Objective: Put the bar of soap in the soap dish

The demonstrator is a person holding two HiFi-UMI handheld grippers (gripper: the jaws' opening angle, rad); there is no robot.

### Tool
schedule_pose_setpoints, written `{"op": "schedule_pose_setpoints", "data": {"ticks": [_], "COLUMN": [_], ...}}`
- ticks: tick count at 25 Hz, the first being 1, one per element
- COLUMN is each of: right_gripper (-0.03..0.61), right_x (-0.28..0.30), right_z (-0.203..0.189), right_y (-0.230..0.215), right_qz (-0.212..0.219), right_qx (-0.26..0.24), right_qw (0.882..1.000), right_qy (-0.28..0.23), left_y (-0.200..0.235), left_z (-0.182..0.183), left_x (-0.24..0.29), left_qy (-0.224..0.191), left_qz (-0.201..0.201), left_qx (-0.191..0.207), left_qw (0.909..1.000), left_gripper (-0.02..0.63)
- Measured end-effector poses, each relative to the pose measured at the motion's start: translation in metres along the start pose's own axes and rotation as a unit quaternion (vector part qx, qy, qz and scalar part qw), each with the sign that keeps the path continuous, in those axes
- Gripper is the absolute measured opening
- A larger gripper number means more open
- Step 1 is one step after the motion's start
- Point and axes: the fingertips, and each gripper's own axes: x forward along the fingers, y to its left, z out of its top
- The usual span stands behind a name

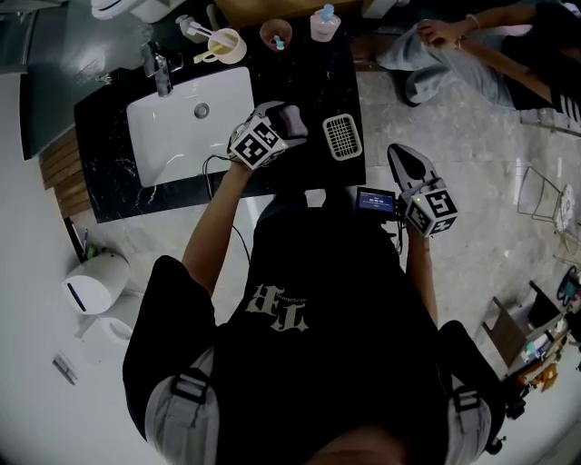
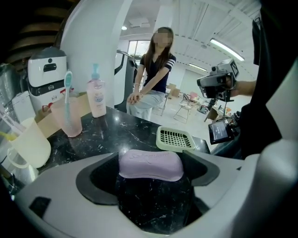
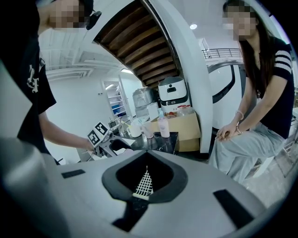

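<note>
head view: soap in left claw

Black counter: soap dish, cream cup, pink cup, bottle

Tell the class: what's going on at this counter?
A person holds a purple bar of soap in the left gripper, jaws closed on it, over the black counter. The empty soap dish sits beside it. The right gripper hangs shut and empty, off the counter's edge.
</note>
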Motion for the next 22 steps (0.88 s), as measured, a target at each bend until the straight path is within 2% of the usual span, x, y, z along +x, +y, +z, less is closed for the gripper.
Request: {"op": "schedule_pose_setpoints", "data": {"ticks": [3,6,11,17,20,22], "right_gripper": [0.009,0.008,0.008,0.008,0.008,0.008], "right_x": [-0.002,-0.004,-0.006,-0.004,-0.004,-0.004], "right_z": [-0.002,-0.003,-0.005,-0.007,-0.009,-0.008], "right_y": [-0.003,-0.007,-0.010,-0.007,-0.007,-0.007], "right_qz": [0.008,0.010,0.005,0.004,0.003,0.001], "right_qx": [-0.005,-0.010,-0.007,-0.005,-0.003,0.000], "right_qw": [1.000,1.000,1.000,1.000,1.000,1.000], "right_qy": [0.005,0.011,0.016,0.011,0.012,0.010], "left_y": [-0.004,-0.005,-0.006,-0.008,-0.010,-0.010], "left_z": [-0.002,-0.015,-0.036,-0.049,-0.055,-0.057], "left_x": [0.003,0.009,0.013,0.017,0.019,0.021], "left_qy": [0.003,0.024,0.071,0.144,0.198,0.220], "left_qz": [0.003,0.005,0.005,-0.008,-0.016,-0.018], "left_qx": [-0.006,-0.005,0.026,0.080,0.110,0.118], "left_qw": [1.0000,0.9997,0.9971,0.9863,0.9739,0.9682], "left_gripper": [0.440,0.440,0.439,0.439,0.439,0.439]}}
